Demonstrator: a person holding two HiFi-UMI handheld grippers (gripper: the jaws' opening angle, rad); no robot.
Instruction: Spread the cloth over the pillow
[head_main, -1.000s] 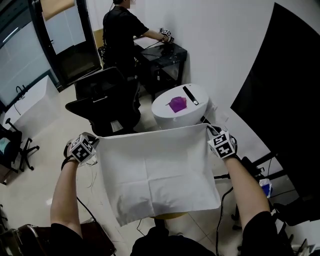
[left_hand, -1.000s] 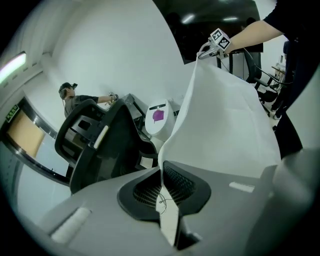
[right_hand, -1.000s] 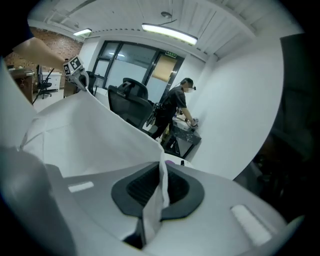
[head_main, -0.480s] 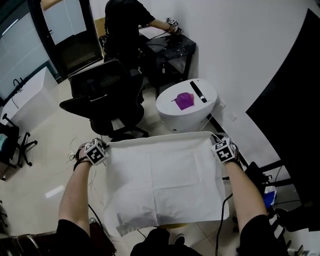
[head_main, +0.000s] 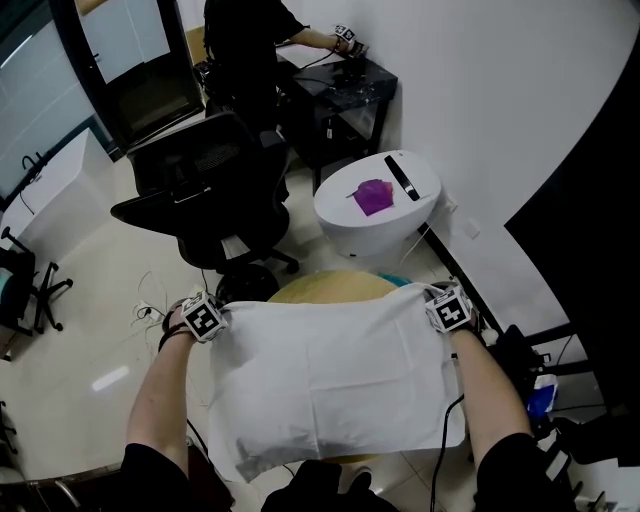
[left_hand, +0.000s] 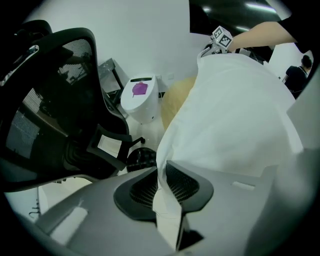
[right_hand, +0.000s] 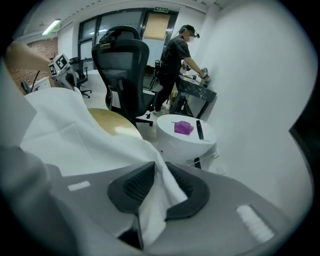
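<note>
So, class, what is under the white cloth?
Only a tan rounded surface shows, poking out past the far edge of the white cloth. The cloth humps over something, but whatever lies beneath is covered and cannot be seen.

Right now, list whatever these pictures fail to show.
- Under the cloth: hidden in every view, so no pillow can be confirmed.
- Tan surface: mostly covered by the cloth in the head view; what it is stays unclear.
- Purple object on the white stand: too small in every view to identify.
</note>
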